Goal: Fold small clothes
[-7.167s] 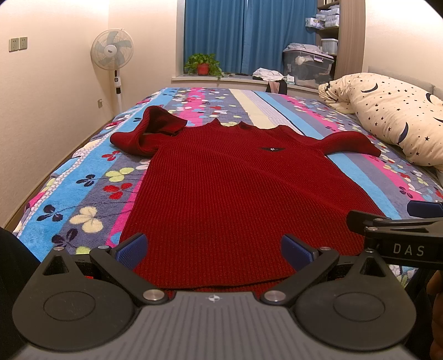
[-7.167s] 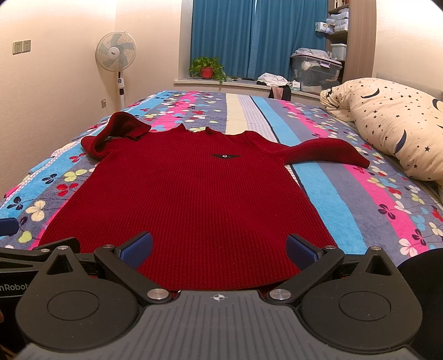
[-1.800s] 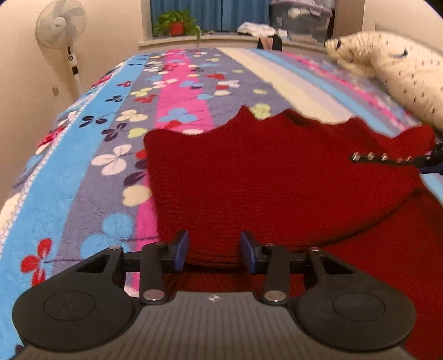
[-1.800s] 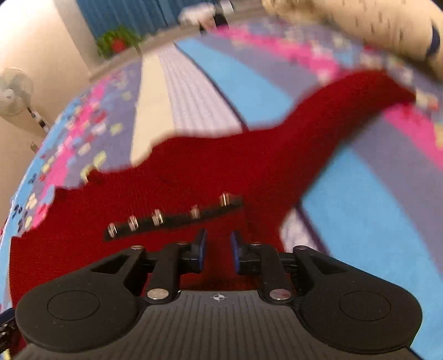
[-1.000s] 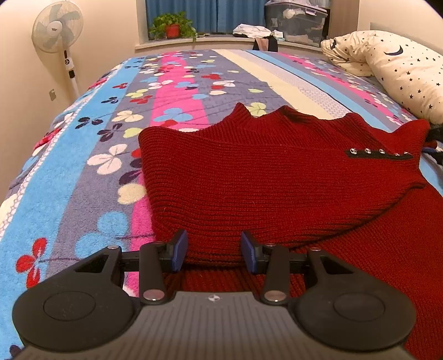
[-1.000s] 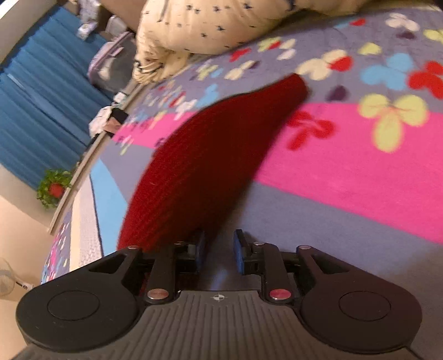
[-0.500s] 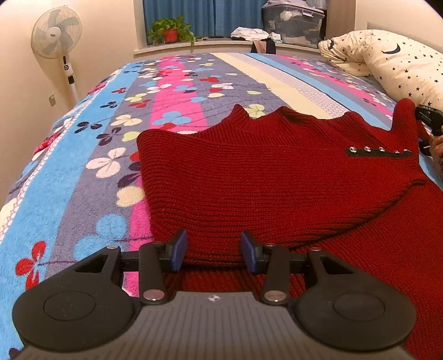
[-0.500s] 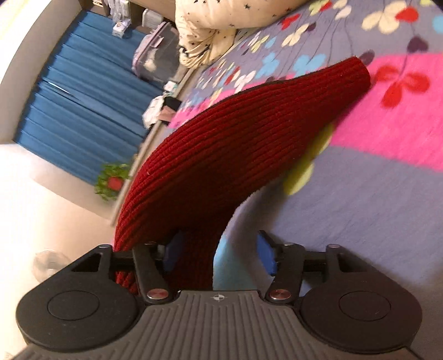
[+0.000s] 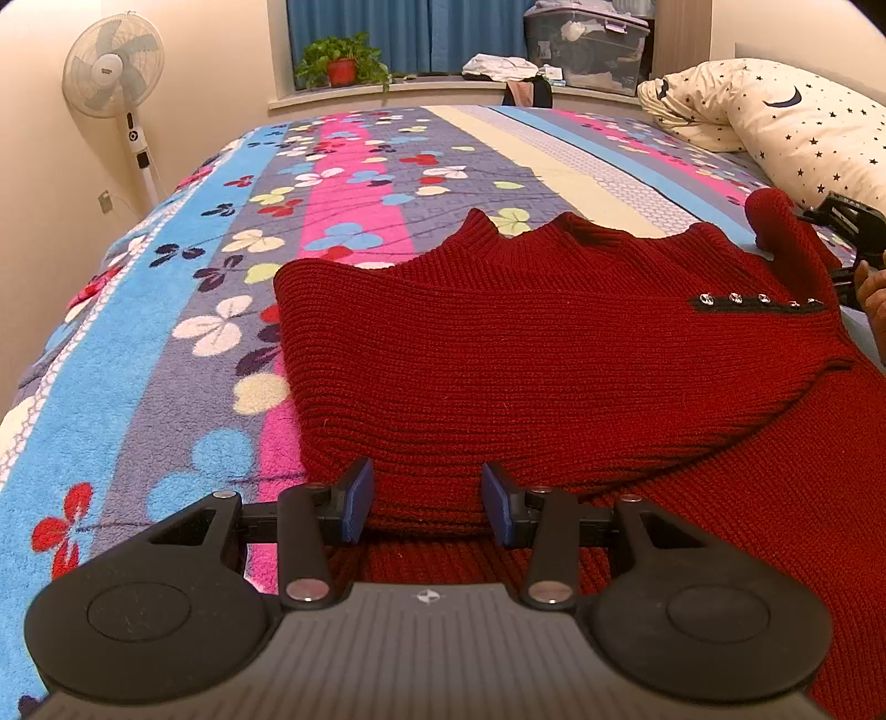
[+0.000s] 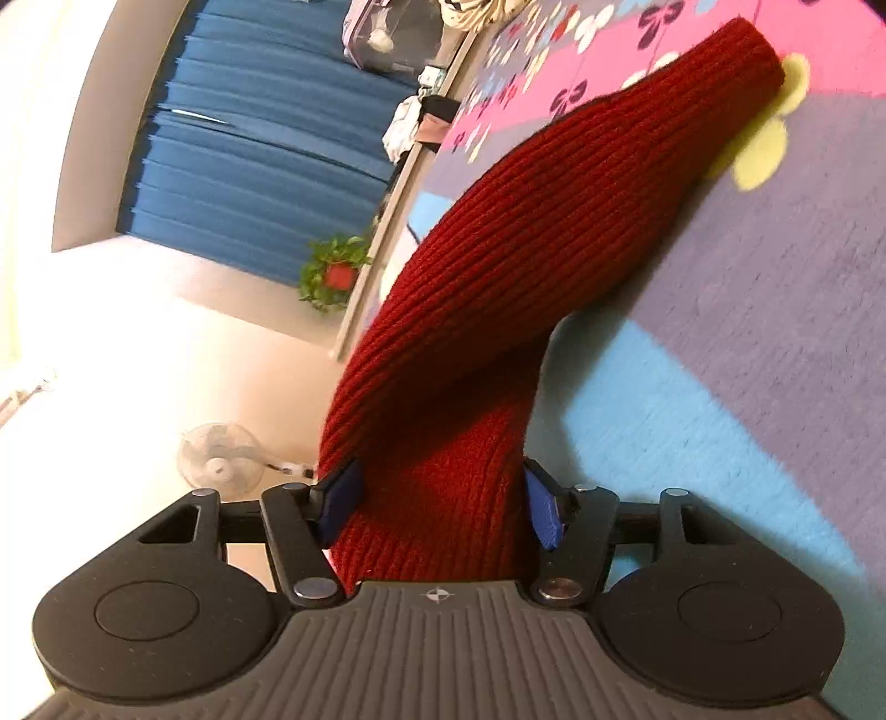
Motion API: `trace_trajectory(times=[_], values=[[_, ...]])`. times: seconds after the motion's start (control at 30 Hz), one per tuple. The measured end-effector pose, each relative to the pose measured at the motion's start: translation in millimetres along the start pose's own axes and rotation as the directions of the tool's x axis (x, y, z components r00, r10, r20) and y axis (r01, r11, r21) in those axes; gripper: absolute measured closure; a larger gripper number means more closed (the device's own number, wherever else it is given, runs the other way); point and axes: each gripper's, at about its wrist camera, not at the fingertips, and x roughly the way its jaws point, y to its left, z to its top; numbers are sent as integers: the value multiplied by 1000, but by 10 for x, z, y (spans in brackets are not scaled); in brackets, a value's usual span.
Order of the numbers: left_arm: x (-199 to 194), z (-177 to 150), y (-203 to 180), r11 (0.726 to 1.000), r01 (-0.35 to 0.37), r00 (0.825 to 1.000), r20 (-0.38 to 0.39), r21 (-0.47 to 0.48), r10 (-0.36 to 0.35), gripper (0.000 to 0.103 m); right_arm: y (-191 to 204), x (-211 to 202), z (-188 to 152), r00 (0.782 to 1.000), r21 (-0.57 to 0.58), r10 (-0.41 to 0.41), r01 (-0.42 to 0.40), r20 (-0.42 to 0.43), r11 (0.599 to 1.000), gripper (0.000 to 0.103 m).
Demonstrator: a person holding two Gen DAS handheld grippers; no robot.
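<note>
A dark red knitted sweater point(image 9: 526, 360) lies on the flowered bed cover point(image 9: 166, 332), its left side folded over the body. My left gripper point(image 9: 426, 498) is shut on the thick folded edge nearest me, which fills the gap between the blue pads. In the right wrist view the sweater's sleeve point(image 10: 554, 232) rises twisted off the cover and runs between the pads of my right gripper point(image 10: 440, 504). Its jaws are closing and both pads touch the knit. In the left wrist view that sleeve point(image 9: 775, 221) stands up at the far right, beside a person's hand point(image 9: 875, 293).
A star-print pillow point(image 9: 803, 127) lies along the bed's right side. A standing fan point(image 9: 113, 66) is by the left wall. On the window ledge stand a potted plant point(image 9: 340, 63) and a storage box point(image 9: 587, 44).
The right gripper rolled, spread its jaws around the sleeve and narrowed them again; the sleeve now stands lifted off the cover. The left gripper and the fold it holds have not moved.
</note>
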Motion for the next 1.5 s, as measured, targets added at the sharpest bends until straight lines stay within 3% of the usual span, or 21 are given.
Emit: trace_trajectory(times=[0.03, 0.1, 0.2, 0.33, 0.43, 0.47, 0.53, 0.6, 0.67, 0.8, 0.9, 0.93, 1.0, 1.03, 1.1, 1.13, 1.23, 1.27, 1.33, 1.37, 1.5], values=[[4, 2, 5, 1000, 1, 1000, 0, 0, -1, 56, 31, -73, -12, 1000, 2, 0, 0, 10, 1000, 87], [-1, -1, 3, 1000, 3, 1000, -2, -5, -3, 56, 120, -230, -29, 999, -3, 3, -3, 50, 1000, 91], [-7, 13, 16, 1000, 8, 1000, -8, -12, -8, 56, 434, -664, -172, 974, -77, -80, 98, 210, 992, 93], [-6, 32, 37, 1000, 11, 1000, -16, -25, -11, 56, 1054, -1321, -595, 852, -87, -284, 355, 440, 931, 93], [-16, 43, 41, 1000, 9, 1000, -20, -28, -9, 56, 1191, -1460, -924, 786, -124, -434, 532, 441, 837, 90], [-20, 47, 40, 1000, 8, 1000, -21, -30, -9, 56, 1070, -1479, -992, 789, -120, -456, 543, 411, 831, 88], [-29, 49, 39, 999, 7, 1000, -22, -31, -8, 56, 799, -1471, -930, 786, -4, -530, 560, 320, 828, 88], [-36, 48, 36, 1000, 8, 1000, -22, -29, -8, 56, 562, -1577, -847, 781, 94, -533, 534, 325, 840, 82], [-32, 48, 40, 1000, 9, 1000, -21, -24, -9, 56, 371, -1597, -701, 804, 168, -512, 484, 302, 859, 61], [-13, 43, 49, 1000, 12, 1000, -20, -28, -12, 56, 39, -1738, -508, 782, 306, -520, 429, 345, 850, 59], [-14, 41, 47, 1000, 11, 1000, -18, -24, -11, 56, -240, -1786, -252, 841, 343, -418, 302, 343, 889, 59], [-14, 41, 50, 1000, 11, 1000, -16, -22, -11, 55, -247, -1809, -159, 850, 332, -379, 261, 366, 907, 64], [-9, 33, 48, 1000, 11, 1000, -13, -18, -11, 55, -34, -1962, -64, 822, 222, -319, 239, 472, 945, 68], [-4, 35, 48, 1000, 10, 1000, -13, -17, -10, 55, 163, -2074, -48, 791, 113, -260, 238, 554, 965, 68], [9, 34, 40, 1000, 9, 1000, -14, -20, -9, 55, 429, -2277, -61, 717, -4, -219, 295, 662, 955, 68], [16, 34, 41, 1000, 8, 1000, -14, -22, -9, 55, 418, -2344, -64, 697, 29, -250, 313, 672, 949, 66], [21, 29, 37, 1000, 6, 1000, -10, -16, -6, 55, 112, -2361, -115, 678, 235, -449, 389, 582, 891, 60], [21, 22, 34, 1000, 6, 1000, -9, -13, -6, 55, 23, -2325, -125, 686, 277, -481, 394, 545, 876, 59], [31, 24, 36, 1000, 4, 1000, -9, -12, -4, 55, -79, -2196, -132, 758, 285, -448, 349, 474, 893, 57], [30, 21, 36, 1000, 4, 1000, -8, -12, -4, 55, -77, -2141, -135, 779, 266, -421, 331, 464, 905, 56], [31, 2, 24, 1000, -1, 1000, 0, -7, 1, 55, 57, -1888, -25, 838, 174, -330, 281, 435, 944, 36]])
